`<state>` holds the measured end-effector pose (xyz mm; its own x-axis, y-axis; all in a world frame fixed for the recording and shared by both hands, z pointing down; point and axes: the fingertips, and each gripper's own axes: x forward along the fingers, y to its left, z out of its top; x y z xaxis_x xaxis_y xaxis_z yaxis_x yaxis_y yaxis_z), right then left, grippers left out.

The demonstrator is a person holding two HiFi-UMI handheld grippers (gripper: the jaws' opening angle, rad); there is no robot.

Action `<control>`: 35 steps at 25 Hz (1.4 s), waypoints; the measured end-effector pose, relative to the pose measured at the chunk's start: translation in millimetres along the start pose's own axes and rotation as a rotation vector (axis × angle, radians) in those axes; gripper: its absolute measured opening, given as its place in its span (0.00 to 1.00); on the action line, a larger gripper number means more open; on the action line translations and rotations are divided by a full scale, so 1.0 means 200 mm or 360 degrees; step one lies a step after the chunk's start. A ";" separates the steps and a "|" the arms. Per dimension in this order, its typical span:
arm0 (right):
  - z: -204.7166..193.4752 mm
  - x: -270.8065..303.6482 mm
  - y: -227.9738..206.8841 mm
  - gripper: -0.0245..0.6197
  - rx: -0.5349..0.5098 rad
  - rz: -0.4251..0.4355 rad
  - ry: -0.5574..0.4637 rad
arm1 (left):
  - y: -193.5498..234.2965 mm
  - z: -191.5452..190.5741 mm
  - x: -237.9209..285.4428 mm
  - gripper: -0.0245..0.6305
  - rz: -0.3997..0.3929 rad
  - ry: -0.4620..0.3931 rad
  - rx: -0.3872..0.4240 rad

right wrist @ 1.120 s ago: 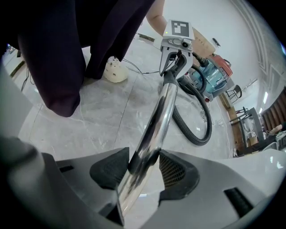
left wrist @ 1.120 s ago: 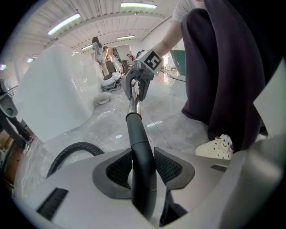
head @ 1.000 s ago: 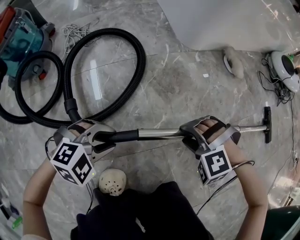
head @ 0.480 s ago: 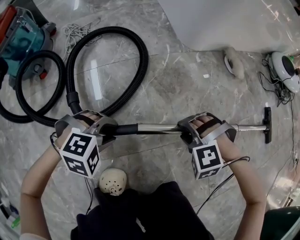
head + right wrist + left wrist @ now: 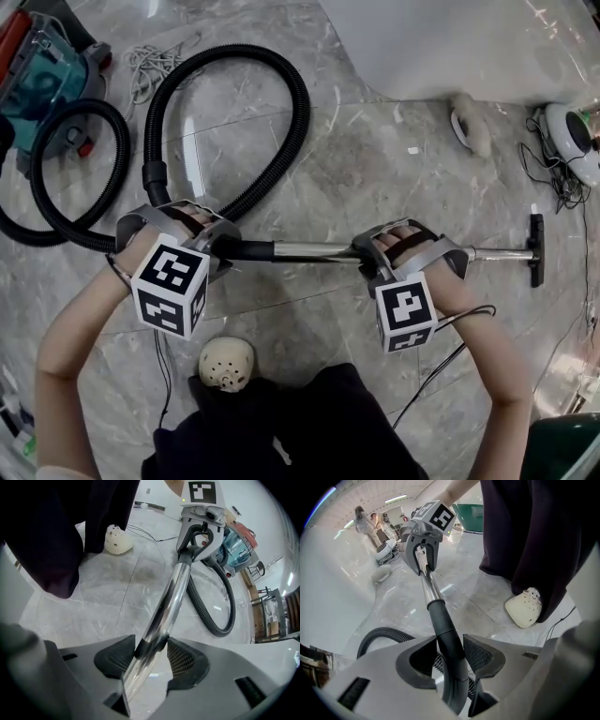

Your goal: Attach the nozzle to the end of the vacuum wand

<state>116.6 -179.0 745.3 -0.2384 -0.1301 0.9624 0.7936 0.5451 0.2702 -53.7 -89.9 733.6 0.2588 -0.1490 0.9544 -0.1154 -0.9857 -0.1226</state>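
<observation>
Head view: left gripper (image 5: 217, 249), jaws just easing open, and right gripper (image 5: 367, 255) pinched the wand (image 5: 309, 250); nozzle (image 5: 535, 248), far right, looked attached.

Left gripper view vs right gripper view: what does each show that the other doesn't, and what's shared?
Only the left gripper view: the right gripper far up the wand, people in the background, and the left gripper's jaws on the black handle, pads touching it; they have just been opening.
Only the right gripper view: the left gripper from outside, the teal canister, and the right jaws clamped on the chrome tube.
Both: wand, hose, slipper, floor.
</observation>
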 end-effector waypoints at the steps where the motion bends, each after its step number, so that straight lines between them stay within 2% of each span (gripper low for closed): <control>1: 0.00 0.00 0.00 0.37 0.0012 0.0002 0.0001 | 0.00 0.00 0.01 0.30 0.0000 0.0003 -0.0004; 7: 0.01 0.02 -0.03 0.36 0.0122 -0.0006 -0.0015 | 0.03 0.01 0.03 0.31 0.0037 0.0010 -0.0009; 16: 0.02 0.04 -0.04 0.34 0.0234 -0.0025 -0.0063 | 0.05 0.02 0.04 0.30 0.0085 -0.0059 -0.0058; 28: 0.04 0.03 -0.11 0.33 0.0253 -0.0104 -0.0077 | 0.11 0.06 0.04 0.30 0.0179 -0.0128 -0.0124; 35: 0.05 0.05 -0.11 0.33 0.0247 -0.0124 -0.0056 | 0.13 0.08 0.06 0.30 0.0192 -0.0157 -0.0168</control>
<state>90.4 -183.8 748.4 -0.3175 -0.1494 0.9364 0.6765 0.6563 0.3341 -38.4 -118.4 737.4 0.3293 -0.2775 0.9025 -0.2499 -0.9474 -0.2001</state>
